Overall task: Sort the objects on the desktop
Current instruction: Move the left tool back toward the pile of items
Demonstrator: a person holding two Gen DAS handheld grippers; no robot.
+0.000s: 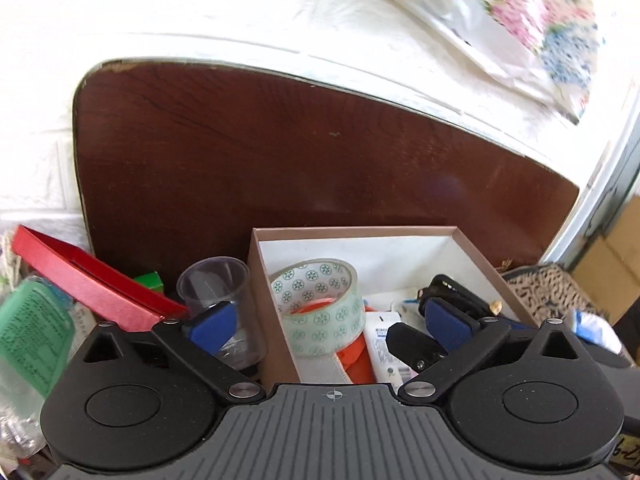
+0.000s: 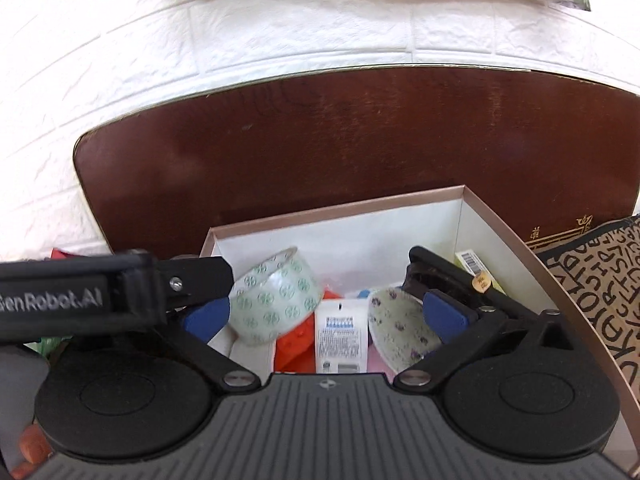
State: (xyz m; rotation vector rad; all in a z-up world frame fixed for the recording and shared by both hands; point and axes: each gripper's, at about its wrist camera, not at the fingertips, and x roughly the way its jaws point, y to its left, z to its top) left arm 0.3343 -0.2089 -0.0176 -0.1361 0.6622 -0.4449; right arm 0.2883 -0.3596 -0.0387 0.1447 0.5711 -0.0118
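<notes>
Box (image 2: 496, 236) contents partly hidden behind grippers; orange item under one tape roll (image 1: 320, 304) hard to identify. One clear cup (image 1: 214, 284) outside box's left wall. Left gripper (image 1: 332, 320), right gripper (image 2: 324, 312): jaws spread wide, empty.

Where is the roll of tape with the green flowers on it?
The tape roll sits inside the open cardboard box, at its left side in both wrist views. It leans on an orange thing, with a white tube just to its right.
</notes>
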